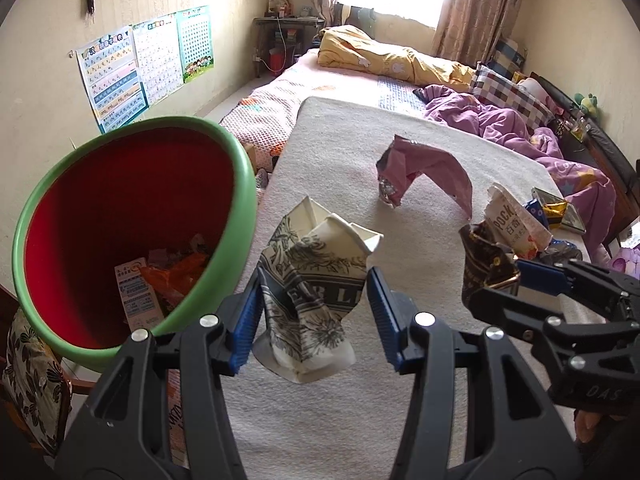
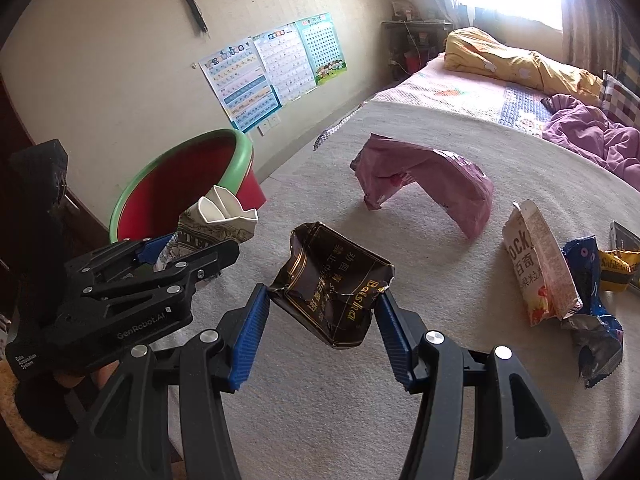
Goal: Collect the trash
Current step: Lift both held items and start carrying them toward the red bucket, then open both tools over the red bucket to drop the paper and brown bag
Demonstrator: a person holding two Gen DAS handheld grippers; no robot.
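We saw a crumpled paper carton (image 1: 310, 300) with black floral print clamped between the blue pads of the left tongs (image 1: 312, 312), lifted off the bed cover (image 1: 340, 420). Just left of those tongs stood the bin (image 1: 132, 236), green rim, red inside, tilted toward the camera, with scraps of paper and orange wrapper at the bottom. The carton was beside the bin's rim, not over the opening as far as we could tell.

The right tongs (image 2: 320, 316) were clamped on a crushed dark brown packet (image 2: 332, 292) with gold lettering, held above the cover, to the right of the left tongs.

Ahead of both tongs a pink bag (image 2: 428, 184) lay arched on the cover. Right of the right tongs lay a white Pocky box (image 2: 536, 268), touching a blue wrapper (image 2: 592, 300); a yellow packet (image 2: 616, 272) lay just beyond.

Farther ahead were a yellow quilt (image 1: 384, 56) and purple bedding (image 1: 500, 124). Posters (image 1: 144, 64) hung on the wall beyond the bin.
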